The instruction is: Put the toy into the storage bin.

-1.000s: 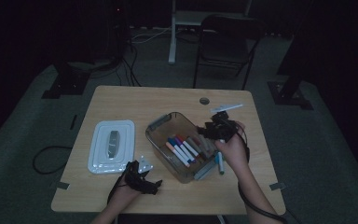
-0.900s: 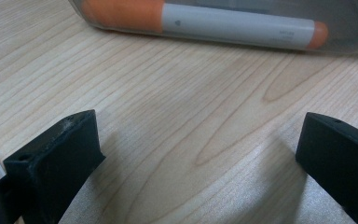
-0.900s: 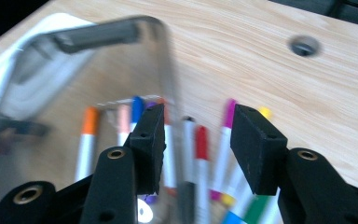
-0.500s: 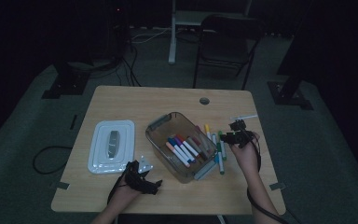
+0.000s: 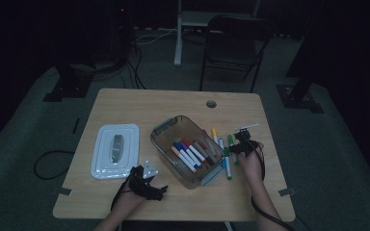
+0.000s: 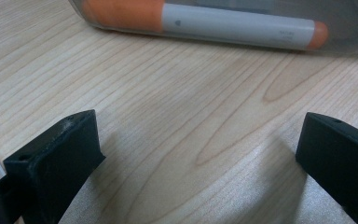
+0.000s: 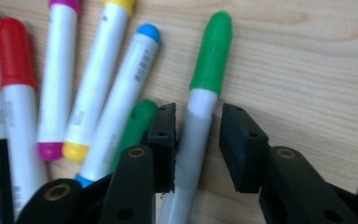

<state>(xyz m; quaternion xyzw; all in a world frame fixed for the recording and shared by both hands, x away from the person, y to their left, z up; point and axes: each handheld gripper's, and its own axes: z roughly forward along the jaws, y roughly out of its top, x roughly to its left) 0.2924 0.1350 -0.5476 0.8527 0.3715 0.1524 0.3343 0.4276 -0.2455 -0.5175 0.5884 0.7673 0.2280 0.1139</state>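
While colored markers filled the clear plastic bin (image 5: 189, 150), the right gripper (image 7: 196, 140) had just been closing around a green-capped grey marker (image 7: 204, 93).
Up close, a slight gap remained beside one pad; the left gripper (image 6: 196, 154) gaped wide, holding nothing.

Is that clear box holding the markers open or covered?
Open: the clear box has no lid on it, and the white lid lies flat on the table beside it.

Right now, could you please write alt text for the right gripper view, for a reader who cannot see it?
The right tool straddles a green-capped white marker lying on the light wooden table, its jaws just closing around the barrel. To its left lie blue-capped, yellow-capped, magenta-capped and red-capped markers.
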